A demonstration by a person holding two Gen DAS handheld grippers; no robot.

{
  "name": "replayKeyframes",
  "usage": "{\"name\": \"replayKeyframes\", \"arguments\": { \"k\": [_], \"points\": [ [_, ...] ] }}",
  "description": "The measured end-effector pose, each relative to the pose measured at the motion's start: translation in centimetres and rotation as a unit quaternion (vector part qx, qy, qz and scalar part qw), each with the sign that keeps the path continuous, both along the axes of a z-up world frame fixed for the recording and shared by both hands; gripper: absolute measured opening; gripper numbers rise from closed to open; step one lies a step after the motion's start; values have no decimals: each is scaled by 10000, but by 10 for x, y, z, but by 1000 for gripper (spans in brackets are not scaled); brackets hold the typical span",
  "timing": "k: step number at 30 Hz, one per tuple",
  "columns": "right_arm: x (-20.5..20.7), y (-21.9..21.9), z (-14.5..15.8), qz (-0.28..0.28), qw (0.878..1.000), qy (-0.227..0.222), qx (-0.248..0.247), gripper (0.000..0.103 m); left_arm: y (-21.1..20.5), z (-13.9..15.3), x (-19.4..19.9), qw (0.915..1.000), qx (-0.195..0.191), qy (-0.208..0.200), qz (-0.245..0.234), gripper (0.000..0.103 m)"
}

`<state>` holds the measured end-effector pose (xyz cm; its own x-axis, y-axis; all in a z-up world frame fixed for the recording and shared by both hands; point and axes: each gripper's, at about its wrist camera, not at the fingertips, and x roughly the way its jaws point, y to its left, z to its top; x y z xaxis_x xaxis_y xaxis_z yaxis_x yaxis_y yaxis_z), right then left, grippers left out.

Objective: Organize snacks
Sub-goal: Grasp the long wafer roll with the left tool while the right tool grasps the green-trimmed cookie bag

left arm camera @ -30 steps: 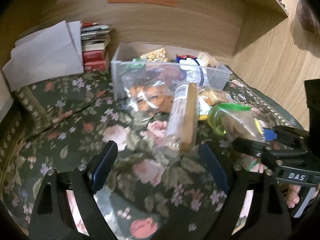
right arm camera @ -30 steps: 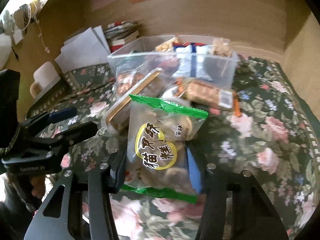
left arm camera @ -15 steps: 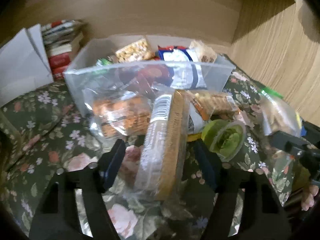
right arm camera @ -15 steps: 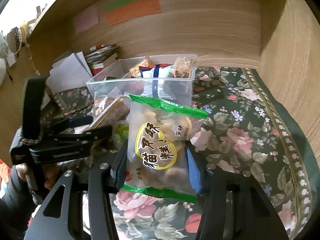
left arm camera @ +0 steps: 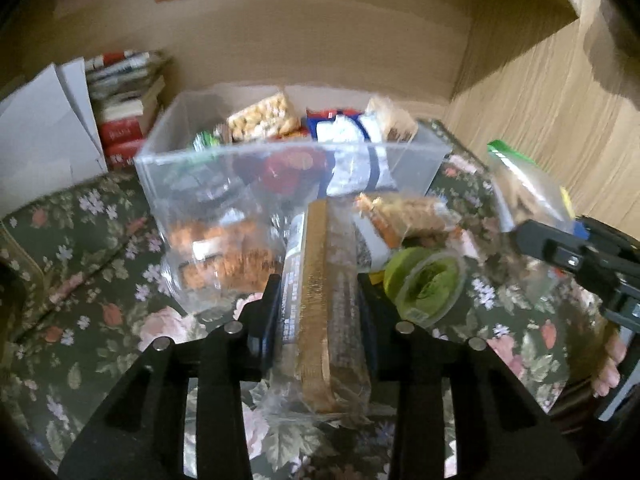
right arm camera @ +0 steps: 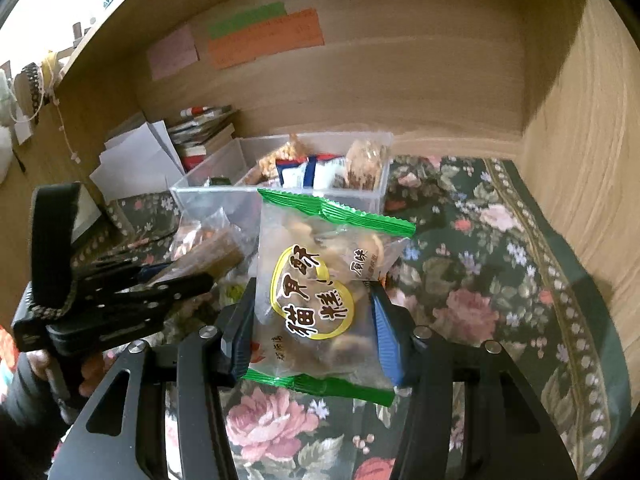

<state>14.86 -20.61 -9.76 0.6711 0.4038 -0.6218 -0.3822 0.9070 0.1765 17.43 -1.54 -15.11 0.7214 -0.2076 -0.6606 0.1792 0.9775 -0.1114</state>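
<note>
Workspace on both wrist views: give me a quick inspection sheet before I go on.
Surface: floral cloth over the desk.
Job's things: clear bin part filled with snack packs; long biscuit pack; green-edged snack bag; loose packs and a green cup in front of the bin.
Clutter: book stack, white papers.
Grippers: left claw shut on the long biscuit pack; right claw shut on the green-edged snack bag.
Cables: nothing seen.
Surroundings: wooden walls, coloured paper notes.

Floral-cloth tabletop (left arm camera: 100, 288) carries clear snack bin (left arm camera: 280, 176), loose snack packets in front of it, green-lidded cup (left arm camera: 430, 284), book stack (left arm camera: 124, 120), white papers (left arm camera: 44, 136) at back left.
</note>
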Motion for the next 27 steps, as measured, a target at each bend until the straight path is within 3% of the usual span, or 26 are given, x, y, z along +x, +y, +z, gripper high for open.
{"name": "replayKeyframes", "arguments": {
  "k": [4, 5, 6, 11, 13, 18, 19, 25, 27],
  "points": [
    [5, 6, 11, 47, 9998, -163, -59, 48, 5, 21, -10, 9996, -53, -261, -30, 35],
    [7, 7, 15, 62, 9997, -211, -77, 48, 6, 26, -12, 9994, -66, -339, -19, 10],
    [8, 9, 18, 74, 9996, -253, -94, 48, 7, 34, -14, 9990, -45, -440, -32, 0],
    [17, 18, 32, 158, 9987, -450, -171, 48, 15, 60, -22, 9975, -69, -696, -79, 0],
    [18, 22, 35, 178, 9984, -497, -204, 48, 16, 60, -25, 9976, -19, -689, -85, 2],
    [19, 25, 32, 210, 9986, -445, -212, 48, 12, 30, -17, 9997, -35, -174, -141, 39],
    [19, 25, 31, 213, 9987, -419, -211, 48, 10, 22, -15, 9999, -34, -57, -155, 42],
    [20, 23, 26, 195, 9990, -320, -229, 48, 4, -22, 1, 9980, -63, 569, -258, 44],
    [20, 22, 26, 178, 9991, -322, -232, 48, 1, -29, 0, 9986, 32, 475, -251, 44]
  ]
}}
